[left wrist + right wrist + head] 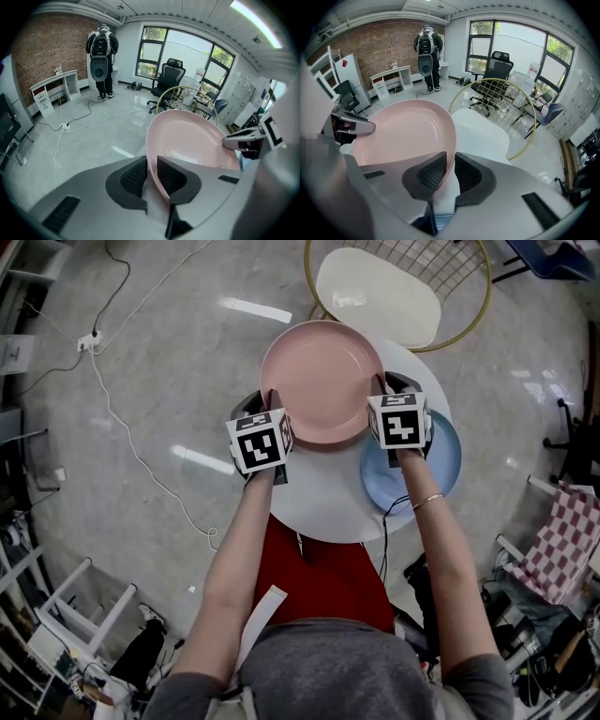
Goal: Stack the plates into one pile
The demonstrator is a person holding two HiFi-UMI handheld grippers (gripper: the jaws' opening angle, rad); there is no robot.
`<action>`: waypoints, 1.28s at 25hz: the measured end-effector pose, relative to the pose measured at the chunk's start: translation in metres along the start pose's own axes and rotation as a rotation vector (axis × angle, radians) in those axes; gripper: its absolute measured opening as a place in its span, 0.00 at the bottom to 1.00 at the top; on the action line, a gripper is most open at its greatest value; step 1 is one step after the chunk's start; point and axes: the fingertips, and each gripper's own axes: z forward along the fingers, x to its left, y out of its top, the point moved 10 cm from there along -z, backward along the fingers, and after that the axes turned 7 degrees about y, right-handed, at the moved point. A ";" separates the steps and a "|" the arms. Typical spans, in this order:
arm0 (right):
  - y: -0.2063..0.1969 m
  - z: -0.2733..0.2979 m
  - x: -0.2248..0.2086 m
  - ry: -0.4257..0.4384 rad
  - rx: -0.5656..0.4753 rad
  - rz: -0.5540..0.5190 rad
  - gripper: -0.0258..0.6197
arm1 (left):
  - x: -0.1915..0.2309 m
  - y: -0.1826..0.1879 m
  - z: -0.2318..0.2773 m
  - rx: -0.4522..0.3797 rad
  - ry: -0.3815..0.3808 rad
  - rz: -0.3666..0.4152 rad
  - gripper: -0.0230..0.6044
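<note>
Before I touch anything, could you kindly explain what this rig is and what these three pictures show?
There is no robot here: a person holds a hand-held claw in each hand. The head view looks down from a camera on the person's head. The other two cameras ride on the claws and look along their jaws. The left claw and the right claw each pinch the rim of one pink plate, on opposite sides. A blue plate lies on the round white table.

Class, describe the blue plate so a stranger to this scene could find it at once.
Start at the round white table. The blue plate lies on its right side, partly hidden by the right claw. Its only neighbour is the pink plate.
</note>
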 end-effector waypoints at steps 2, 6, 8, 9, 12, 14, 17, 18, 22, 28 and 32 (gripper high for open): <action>0.001 -0.003 0.000 0.007 -0.016 0.018 0.14 | 0.001 0.001 -0.003 -0.003 0.001 -0.001 0.16; 0.006 -0.015 0.005 0.007 -0.053 0.040 0.14 | 0.005 0.006 -0.012 -0.012 -0.004 -0.001 0.16; 0.007 -0.023 0.007 0.006 -0.068 0.057 0.14 | 0.006 0.010 -0.018 -0.017 -0.007 -0.001 0.16; 0.007 -0.028 0.008 0.005 -0.075 0.062 0.14 | 0.007 0.012 -0.022 -0.022 -0.010 0.001 0.16; 0.010 -0.044 0.014 -0.003 -0.104 0.079 0.14 | 0.010 0.021 -0.034 -0.041 -0.027 0.012 0.15; 0.011 -0.056 0.019 -0.009 -0.125 0.091 0.14 | 0.013 0.025 -0.044 -0.052 -0.039 0.018 0.15; 0.010 -0.076 0.023 -0.014 -0.155 0.116 0.14 | 0.013 0.031 -0.057 -0.061 -0.062 0.025 0.15; 0.008 -0.082 0.021 -0.023 -0.167 0.131 0.14 | 0.009 0.035 -0.059 -0.068 -0.077 0.035 0.15; -0.007 -0.109 0.014 -0.081 -0.204 0.190 0.14 | -0.010 0.043 -0.065 -0.097 -0.137 0.095 0.15; -0.044 -0.146 0.008 -0.168 -0.226 0.286 0.14 | -0.043 0.041 -0.077 -0.106 -0.223 0.198 0.15; -0.077 -0.169 0.002 -0.227 -0.231 0.373 0.14 | -0.073 0.036 -0.080 -0.091 -0.285 0.286 0.15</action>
